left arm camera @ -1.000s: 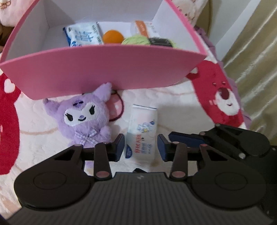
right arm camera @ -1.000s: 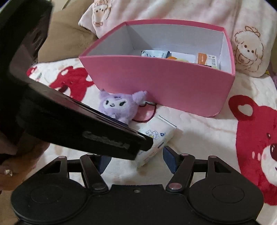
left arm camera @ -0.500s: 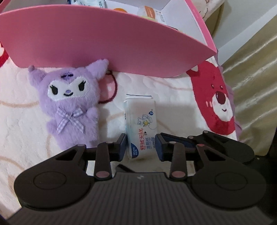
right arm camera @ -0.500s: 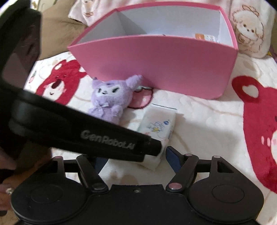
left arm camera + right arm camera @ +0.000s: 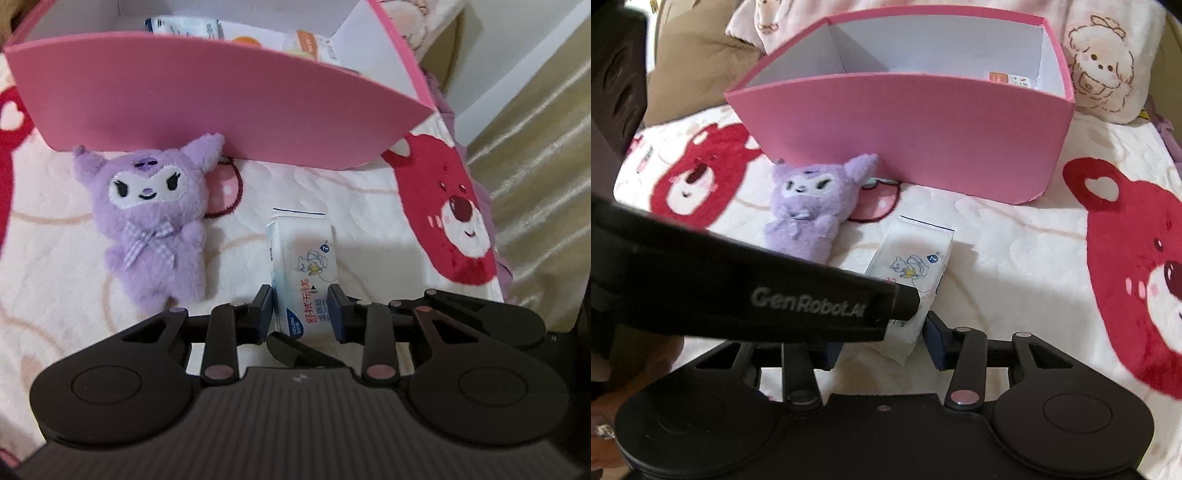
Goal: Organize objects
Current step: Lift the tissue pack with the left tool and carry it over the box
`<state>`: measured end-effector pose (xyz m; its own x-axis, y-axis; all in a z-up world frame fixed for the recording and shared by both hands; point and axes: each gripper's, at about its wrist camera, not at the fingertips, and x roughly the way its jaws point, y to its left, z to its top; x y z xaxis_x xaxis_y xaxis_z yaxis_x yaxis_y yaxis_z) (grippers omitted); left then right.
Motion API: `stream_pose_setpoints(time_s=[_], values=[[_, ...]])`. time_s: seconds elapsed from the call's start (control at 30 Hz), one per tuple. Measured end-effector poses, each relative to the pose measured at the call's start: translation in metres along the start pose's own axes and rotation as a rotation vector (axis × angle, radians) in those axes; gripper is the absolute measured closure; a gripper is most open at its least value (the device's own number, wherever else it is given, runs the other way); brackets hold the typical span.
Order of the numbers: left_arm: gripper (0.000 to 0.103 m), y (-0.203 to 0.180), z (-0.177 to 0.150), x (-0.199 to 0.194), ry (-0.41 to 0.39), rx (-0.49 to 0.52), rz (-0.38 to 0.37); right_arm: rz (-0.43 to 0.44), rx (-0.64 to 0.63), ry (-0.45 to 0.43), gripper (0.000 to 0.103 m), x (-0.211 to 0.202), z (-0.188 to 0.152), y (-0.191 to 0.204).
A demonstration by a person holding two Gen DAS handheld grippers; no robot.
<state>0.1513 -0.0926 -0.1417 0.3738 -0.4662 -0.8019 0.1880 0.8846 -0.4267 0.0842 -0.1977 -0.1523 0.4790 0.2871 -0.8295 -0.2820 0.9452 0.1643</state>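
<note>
A white wet-wipe pack (image 5: pixel 303 273) lies on the blanket in front of the pink box (image 5: pixel 221 107). My left gripper (image 5: pixel 301 312) has its fingers on both sides of the pack's near end, pads touching its sides. A purple plush toy (image 5: pixel 155 218) lies left of the pack, against the box. My right gripper (image 5: pixel 882 345) is open just behind the pack (image 5: pixel 916 258); the left gripper's body (image 5: pixel 746 288) crosses in front and hides its left finger. The box (image 5: pixel 923 136) holds several small packets and an orange.
A cream blanket (image 5: pixel 55 258) with red bear prints covers the surface. A beige curtain (image 5: pixel 546 166) hangs at the right. A cream plush pillow (image 5: pixel 1104 66) and a brown cushion (image 5: pixel 701 62) lie behind the box.
My left gripper has moved forward over the pack's near end and narrowed onto it. The right gripper has drawn in behind the pack.
</note>
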Motion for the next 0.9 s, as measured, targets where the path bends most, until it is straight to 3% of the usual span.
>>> stream_pose_setpoints(time_s=[0.17, 0.43, 0.67, 0.9], values=[[0.073, -0.013, -0.007, -0.040, -0.035, 0.061, 0.024, 0.019, -0.025, -0.055, 0.053, -0.030, -0.002, 0.018], [0.073, -0.030, 0.004, -0.102, -0.113, 0.121, 0.039, 0.025, -0.088, -0.139, 0.053, -0.075, 0.022, 0.045], [0.073, -0.036, 0.033, -0.158, -0.175, 0.130, 0.065, 0.036, -0.167, -0.209, 0.053, -0.110, 0.062, 0.068], [0.073, -0.036, 0.078, -0.189, -0.272, 0.144, 0.082, 0.032, -0.204, -0.261, 0.053, -0.120, 0.123, 0.078]])
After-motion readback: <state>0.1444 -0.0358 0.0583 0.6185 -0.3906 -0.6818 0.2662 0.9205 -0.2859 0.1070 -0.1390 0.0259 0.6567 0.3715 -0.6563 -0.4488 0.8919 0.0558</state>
